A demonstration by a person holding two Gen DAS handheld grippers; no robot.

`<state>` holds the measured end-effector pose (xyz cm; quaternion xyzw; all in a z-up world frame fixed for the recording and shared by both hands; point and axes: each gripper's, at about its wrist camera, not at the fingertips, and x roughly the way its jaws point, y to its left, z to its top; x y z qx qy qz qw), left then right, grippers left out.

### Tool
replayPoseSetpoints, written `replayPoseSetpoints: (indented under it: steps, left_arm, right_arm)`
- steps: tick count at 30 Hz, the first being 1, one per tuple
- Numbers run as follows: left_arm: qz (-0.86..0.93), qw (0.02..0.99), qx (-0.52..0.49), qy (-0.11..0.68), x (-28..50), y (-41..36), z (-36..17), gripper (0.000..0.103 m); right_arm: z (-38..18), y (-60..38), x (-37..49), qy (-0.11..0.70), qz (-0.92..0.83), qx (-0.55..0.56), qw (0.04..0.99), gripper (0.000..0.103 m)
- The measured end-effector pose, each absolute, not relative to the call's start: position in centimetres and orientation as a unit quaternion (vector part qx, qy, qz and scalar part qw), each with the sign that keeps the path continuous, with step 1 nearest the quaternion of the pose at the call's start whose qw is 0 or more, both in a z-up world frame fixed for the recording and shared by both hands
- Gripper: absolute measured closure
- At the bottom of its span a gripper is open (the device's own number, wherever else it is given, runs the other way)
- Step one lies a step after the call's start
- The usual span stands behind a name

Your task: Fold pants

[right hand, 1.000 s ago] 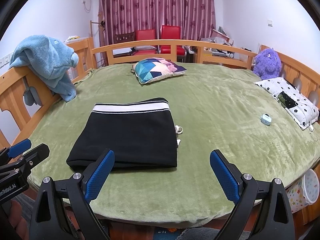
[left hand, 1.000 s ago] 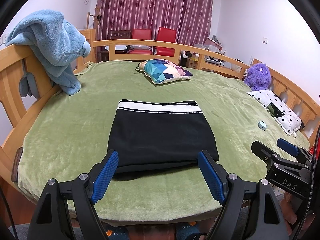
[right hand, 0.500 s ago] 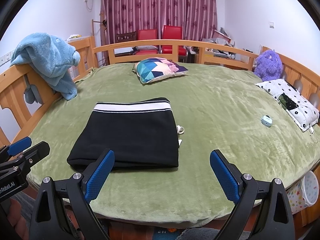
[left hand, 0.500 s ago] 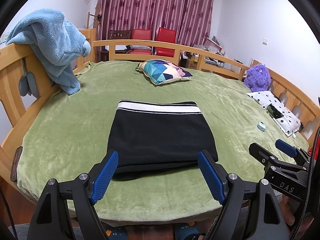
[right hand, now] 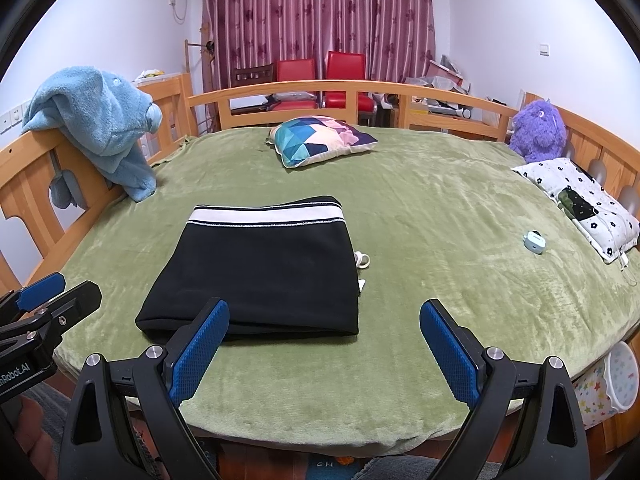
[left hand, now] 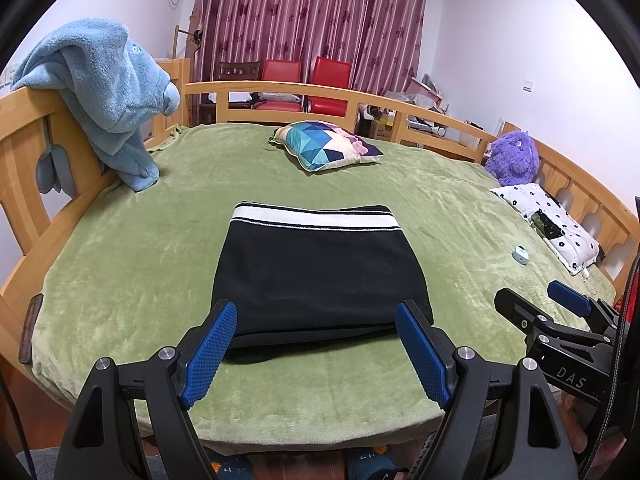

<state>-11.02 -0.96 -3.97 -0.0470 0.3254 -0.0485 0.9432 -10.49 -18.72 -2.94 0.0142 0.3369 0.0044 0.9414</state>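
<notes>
Black pants (left hand: 320, 268), white waistband: folded into a compact rectangle, flat on the green bed blanket (left hand: 440, 208). Left gripper (left hand: 316, 344), right gripper (right hand: 324, 344): fingers apart, empty, hovering short of the near edge. Nothing changed over the last second; fold judged complete.

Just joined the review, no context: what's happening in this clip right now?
A person holds a hand-held gripper in each hand at the near edge of a bed covered with a green blanket. The black pants with a white waistband lie on it already folded into a compact rectangle. The left hand-held gripper and the right hand-held gripper are both open and empty, hovering short of the fabric and touching nothing. The fold looks done.
</notes>
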Motion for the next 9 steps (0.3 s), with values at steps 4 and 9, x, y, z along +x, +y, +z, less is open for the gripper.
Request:
replayPoseSetpoints:
  steps: [4,9]
  left_arm:
    - [-0.049,0.943,-0.048,0.325,-10.96,-1.20,-3.87,0.022]
    - [-0.050,0.944,-0.045,0.324,-11.04,-1.18,-3.94,0.022]
  right_arm:
    - [-2.91,-18.70,-10.36,0.337,0.004,0.014,0.941,0.008]
    - [-2.92,-18.70,-10.31,0.337,0.006,0.013,0.942,0.008]
